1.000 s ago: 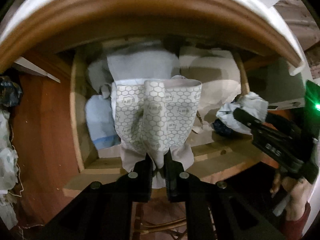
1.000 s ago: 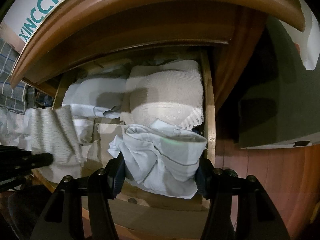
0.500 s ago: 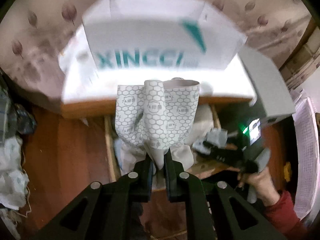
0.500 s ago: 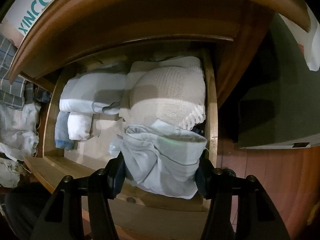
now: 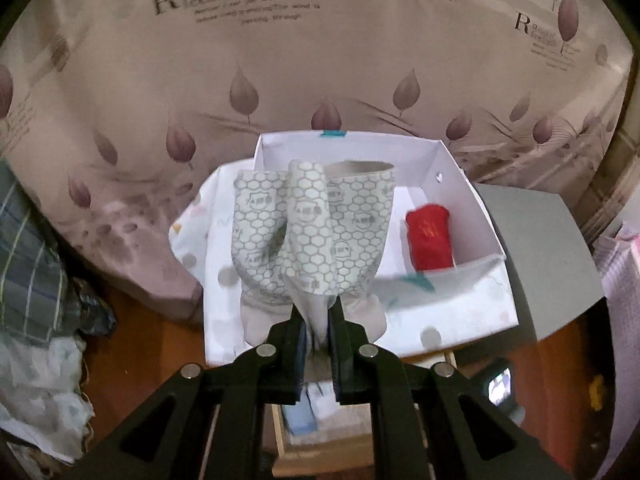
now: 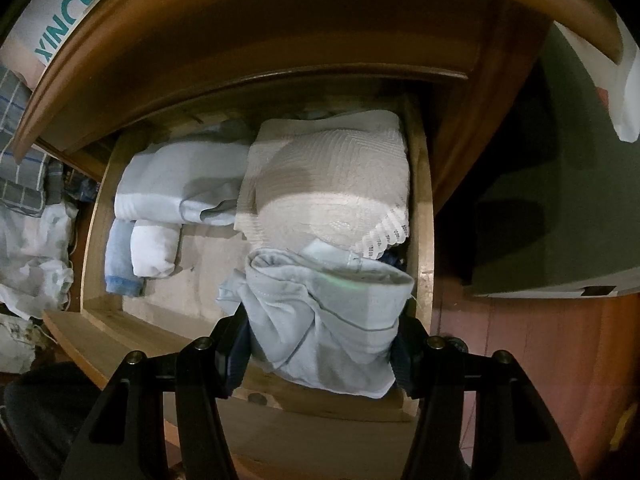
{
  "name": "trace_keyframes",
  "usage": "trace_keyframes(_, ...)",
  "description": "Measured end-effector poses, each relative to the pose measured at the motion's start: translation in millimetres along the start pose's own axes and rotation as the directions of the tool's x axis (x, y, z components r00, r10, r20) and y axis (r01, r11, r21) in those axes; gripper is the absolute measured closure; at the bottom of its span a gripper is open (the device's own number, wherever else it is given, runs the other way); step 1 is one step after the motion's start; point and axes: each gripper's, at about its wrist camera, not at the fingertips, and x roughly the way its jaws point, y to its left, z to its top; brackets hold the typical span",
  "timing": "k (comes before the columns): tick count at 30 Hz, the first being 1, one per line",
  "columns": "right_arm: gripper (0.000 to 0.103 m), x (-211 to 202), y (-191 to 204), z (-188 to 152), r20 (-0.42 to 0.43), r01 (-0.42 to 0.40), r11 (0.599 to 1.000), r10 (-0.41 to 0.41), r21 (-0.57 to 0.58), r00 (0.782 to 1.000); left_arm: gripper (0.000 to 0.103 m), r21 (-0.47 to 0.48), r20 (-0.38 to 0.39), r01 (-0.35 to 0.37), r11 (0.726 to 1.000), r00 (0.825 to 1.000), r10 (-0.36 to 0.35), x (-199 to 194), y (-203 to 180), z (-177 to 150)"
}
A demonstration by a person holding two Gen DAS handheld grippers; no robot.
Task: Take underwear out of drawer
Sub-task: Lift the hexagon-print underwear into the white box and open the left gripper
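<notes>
On my left wrist view, the left gripper [image 5: 318, 316] is clamped tight on a pair of honeycomb-print underwear [image 5: 312, 232], pinching a fold of its grey cloth between the jaws so the garment stands up in front of the camera. Behind the underwear sits an open white box [image 5: 472, 200] with a red item [image 5: 430, 238] inside it, toward its right wall; past the box I see leaf-patterned fabric [image 5: 280, 72]. Below the gripper, a sliver of the drawer [image 5: 288, 440] shows. On my right wrist view, the right gripper [image 6: 320, 348] is closed around a bunched light-blue garment [image 6: 324, 320], a jaw pressing on each side, right at the front edge of the open wooden drawer [image 6: 424, 216]. Behind the garment in the drawer lies a folded cream knit piece [image 6: 328, 184], and to its left some folded white cloths [image 6: 176, 184].
</notes>
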Motion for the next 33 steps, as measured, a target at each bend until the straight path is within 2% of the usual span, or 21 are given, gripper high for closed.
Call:
trace_keyframes(5, 0.048, 0, 0, 0, -0.007, -0.01, 1.0, 0.01, 0.003, 1.0, 0.093, 0.035, 0.041, -0.014, 0.999, 0.999, 0.012, 26, -10, 33)
trace_keyframes(8, 0.048, 1, -1, 0, -0.015, -0.015, 1.0, 0.015, 0.006, 1.0, 0.093, 0.037, 0.037, -0.004, 0.999, 0.999, 0.002, 51, -11, 49)
trace_keyframes(11, 0.048, 1, -3, -1, -0.018, -0.018, 1.0, 0.019, 0.011, 1.0, 0.093, 0.03, 0.004, -0.028, 0.999, 1.0, 0.028, 79, -8, 56)
trace_keyframes(18, 0.048, 2, -2, 0, -0.03, -0.024, 1.0, 0.025, 0.009, 0.999, 0.093, -0.014, -0.139, -0.076, 0.997, 0.987, 0.074, 135, 9, 46)
trace_keyframes(24, 0.048, 3, 0, -1, -0.033, -0.024, 1.0, 0.024, -0.002, 0.999, 0.093, -0.031, -0.186, -0.088, 0.996, 0.979, 0.081, 154, 15, 32)
trace_keyframes(27, 0.048, 3, -1, 0, -0.033, -0.02, 1.0, 0.02, 0.001, 0.999, 0.09, -0.037, -0.177, -0.095, 0.995, 0.98, 0.087, 155, 16, 30)
trace_keyframes(30, 0.048, 3, -1, 0, -0.033, -0.019, 1.0, 0.019, 0.001, 0.999, 0.078, -0.048, -0.166, -0.092, 0.995, 0.983, 0.082, 149, 15, 30)
trace_keyframes(32, 0.048, 3, 0, 0, -0.032, -0.019, 1.0, 0.019, -0.004, 0.999, 0.062, -0.048, -0.12, -0.099, 0.994, 0.988, 0.093, 139, 15, 31)
trace_keyframes(33, 0.048, 4, 1, 0, -0.031, -0.019, 1.0, 0.019, -0.007, 0.999, 0.059, -0.048, -0.099, -0.098, 0.994, 0.991, 0.093, 133, 15, 31)
